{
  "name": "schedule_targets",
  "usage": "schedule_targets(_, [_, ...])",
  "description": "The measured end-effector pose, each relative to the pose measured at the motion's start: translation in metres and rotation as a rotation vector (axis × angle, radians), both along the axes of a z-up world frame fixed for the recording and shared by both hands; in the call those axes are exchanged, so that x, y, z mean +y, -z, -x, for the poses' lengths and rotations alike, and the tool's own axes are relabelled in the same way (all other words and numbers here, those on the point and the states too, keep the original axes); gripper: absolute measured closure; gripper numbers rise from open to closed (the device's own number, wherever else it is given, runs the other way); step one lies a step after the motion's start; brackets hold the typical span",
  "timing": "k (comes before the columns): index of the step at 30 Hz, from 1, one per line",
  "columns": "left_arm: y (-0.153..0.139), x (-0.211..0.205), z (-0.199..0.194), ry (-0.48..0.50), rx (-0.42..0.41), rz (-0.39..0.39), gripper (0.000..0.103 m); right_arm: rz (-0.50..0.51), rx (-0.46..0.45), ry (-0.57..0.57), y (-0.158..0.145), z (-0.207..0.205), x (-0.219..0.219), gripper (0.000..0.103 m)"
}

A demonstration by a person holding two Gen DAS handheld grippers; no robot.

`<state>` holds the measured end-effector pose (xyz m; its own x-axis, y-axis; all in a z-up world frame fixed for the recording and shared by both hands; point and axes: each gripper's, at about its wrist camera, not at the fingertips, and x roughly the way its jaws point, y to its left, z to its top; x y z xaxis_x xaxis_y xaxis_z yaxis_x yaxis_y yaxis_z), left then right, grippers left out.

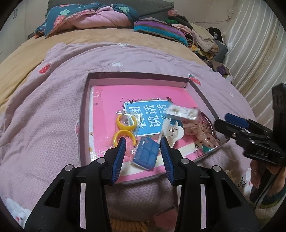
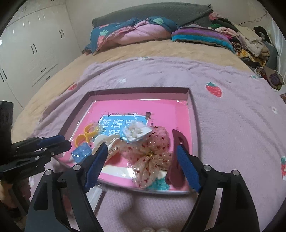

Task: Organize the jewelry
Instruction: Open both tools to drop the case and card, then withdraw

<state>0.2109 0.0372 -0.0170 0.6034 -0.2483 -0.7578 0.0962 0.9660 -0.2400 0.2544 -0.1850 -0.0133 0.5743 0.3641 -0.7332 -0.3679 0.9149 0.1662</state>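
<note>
A shallow box lid (image 1: pixel 137 75) (image 2: pixel 139 90) lies on the bed with a pink book (image 1: pixel 110 100) (image 2: pixel 157 108) in it. On the book lie two yellow rings (image 1: pixel 125 123) (image 2: pixel 89 133), a blue packet (image 1: pixel 145 154) (image 2: pixel 81 152), a white hair claw (image 1: pixel 172 131) (image 2: pixel 105 141), a clear bag of earrings (image 1: pixel 182 111) (image 2: pixel 137 133), a dotted mesh bow (image 1: pixel 200 131) (image 2: pixel 152 155) and a dark red hair clip (image 2: pixel 178 142). My left gripper (image 1: pixel 143 142) (image 2: pixel 53 141) is open around the blue packet. My right gripper (image 2: pixel 141 151) (image 1: pixel 234 120) is open over the bow.
The lid rests on a lilac strawberry blanket (image 1: pixel 53 107) (image 2: pixel 232 116) over a tan sheet. Folded quilts (image 1: pixel 89 16) (image 2: pixel 128 32) and piled clothes (image 1: pixel 202 39) (image 2: pixel 250 41) lie at the far end. White wardrobes (image 2: pixel 30 46) stand at left, a curtain (image 1: pixel 255 53) at right.
</note>
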Motion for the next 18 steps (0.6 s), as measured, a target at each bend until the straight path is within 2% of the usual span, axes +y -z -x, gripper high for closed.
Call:
schedule_targets(6, [-0.012, 0.003, 0.011, -0.012, -0.020, 0.001, 0.070, -0.018, -0.052, 0.022, -0.019, 0.022, -0.017, 0.018])
schedule_targets(12, [-0.029, 0.001, 0.024, -0.016, -0.054, -0.002, 0.065, -0.035, -0.085, 0.036, -0.036, 0.041, -0.030, 0.014])
schedule_targets(18, [-0.049, -0.002, 0.040, -0.023, -0.094, -0.011, 0.046, -0.046, -0.108, 0.039, -0.049, 0.059, -0.038, 0.011])
